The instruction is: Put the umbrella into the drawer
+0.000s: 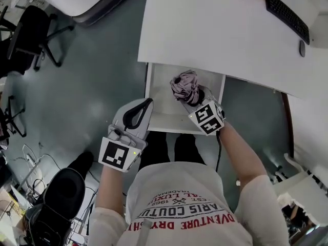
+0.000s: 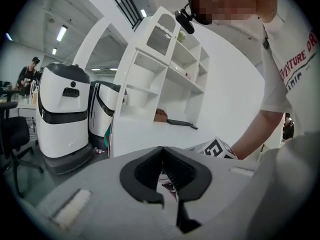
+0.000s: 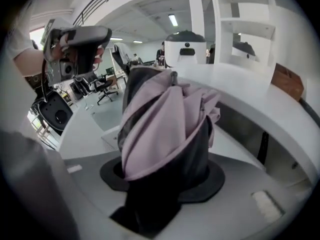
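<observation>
The folded umbrella point(image 1: 184, 84), pink-grey cloth with a dark band, hangs over the open white drawer point(image 1: 160, 121) under the desk. My right gripper point(image 1: 198, 98) is shut on it from the near right side. In the right gripper view the umbrella point(image 3: 165, 119) fills the space between the jaws and points toward the drawer and desk edge. My left gripper point(image 1: 147, 105) is at the drawer's front left corner, shut with nothing in it. The left gripper view shows that gripper point(image 2: 169, 185) with its pads nearly touching and the right gripper's marker cube point(image 2: 217, 149) beyond.
A white desk point(image 1: 215, 29) spans above the drawer, with a keyboard point(image 1: 287, 15) and a mouse point(image 1: 302, 48) at its far right. Office chairs point(image 1: 31, 35) stand on the grey floor at left. White machines point(image 2: 62, 114) and a shelf unit point(image 2: 170, 79) stand further off.
</observation>
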